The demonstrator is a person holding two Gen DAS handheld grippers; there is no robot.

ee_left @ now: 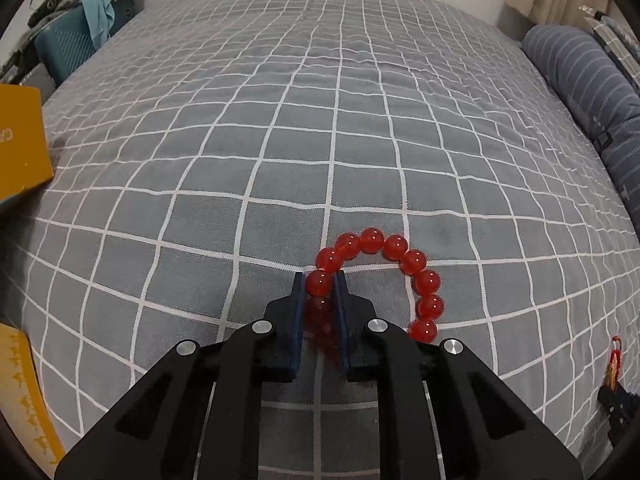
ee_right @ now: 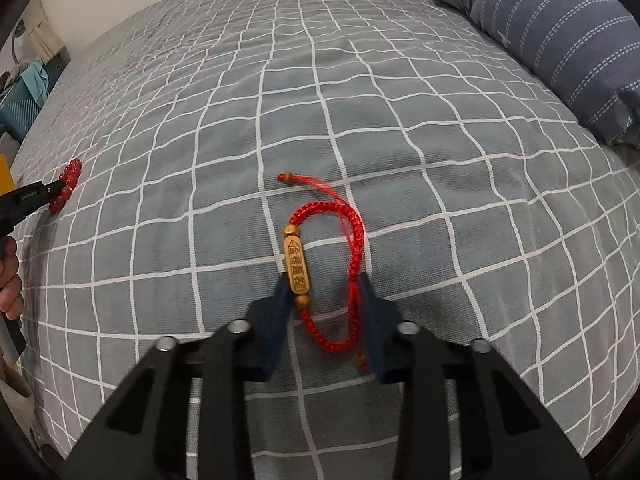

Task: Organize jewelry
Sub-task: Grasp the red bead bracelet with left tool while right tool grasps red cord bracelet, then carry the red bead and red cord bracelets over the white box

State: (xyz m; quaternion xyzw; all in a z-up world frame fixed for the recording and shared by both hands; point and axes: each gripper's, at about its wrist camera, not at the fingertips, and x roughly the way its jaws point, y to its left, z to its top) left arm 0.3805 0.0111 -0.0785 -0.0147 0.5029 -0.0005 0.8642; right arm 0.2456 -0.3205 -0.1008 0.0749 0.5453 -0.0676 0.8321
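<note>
**Jewelry: both bracelets on the bed, both grippers on them**

Red bead bracelet lies on the grey checked bedspread. Left gripper is pressed together on one side of the loop: a bead sits clamped between the blue pads, more beads blurred in the gap behind it. Rest of the loop arcs off to the right of the fingers, flat on the cloth.

Red cord bracelet with a gold engraved charm lies on the same bedspread, well apart from the beads. Right gripper straddles it, loop squeezed narrow between the fingers: charm touches the left pad, braided cord touches the right pad. Loose cord end with a small gold bead trails ahead of the tips.

Right wrist view also catches the left gripper and beads at the far left edge, plus a hand on its handle. Striped blue pillow along the right side. Yellow box at the left edge.
</note>
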